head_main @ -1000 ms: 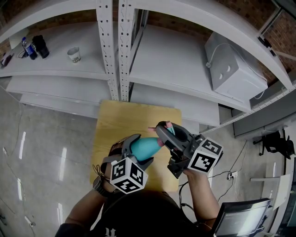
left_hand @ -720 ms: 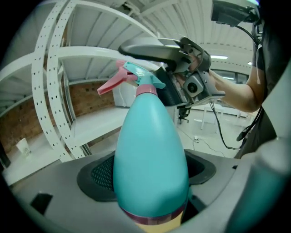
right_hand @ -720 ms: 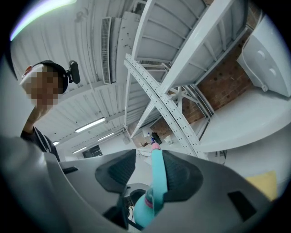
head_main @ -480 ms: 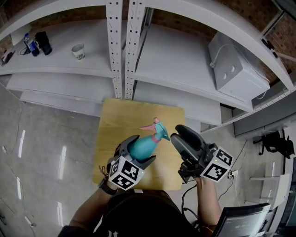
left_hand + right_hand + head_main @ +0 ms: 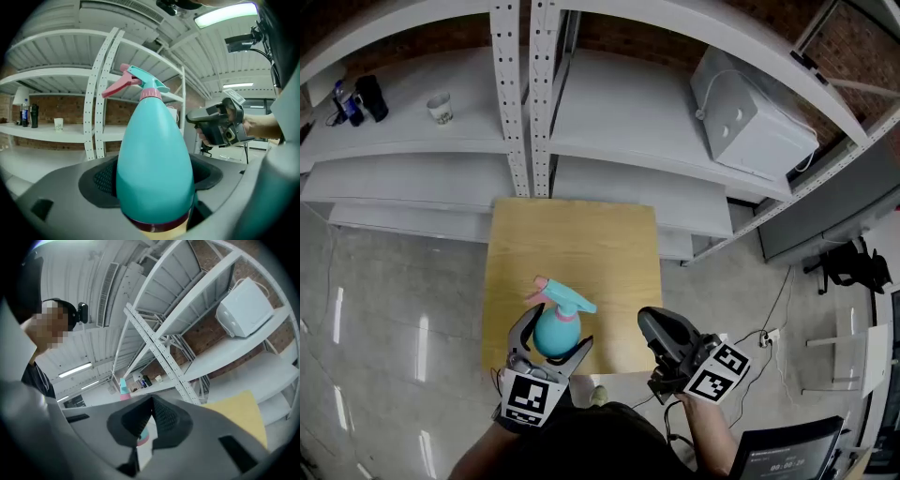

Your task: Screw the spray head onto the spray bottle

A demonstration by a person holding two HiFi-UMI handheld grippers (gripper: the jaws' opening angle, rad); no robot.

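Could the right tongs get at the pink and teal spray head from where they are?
Probably yes: nothing stands between the spray head, atop the bottle held in the left tongs, and the right tongs. Those have just closed, empty, so must reopen.

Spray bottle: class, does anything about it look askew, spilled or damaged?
Nothing stands out. The spray bottle sits upright in the left gripper, its spray head seated straight on the neck; no spill shows on the wooden table.
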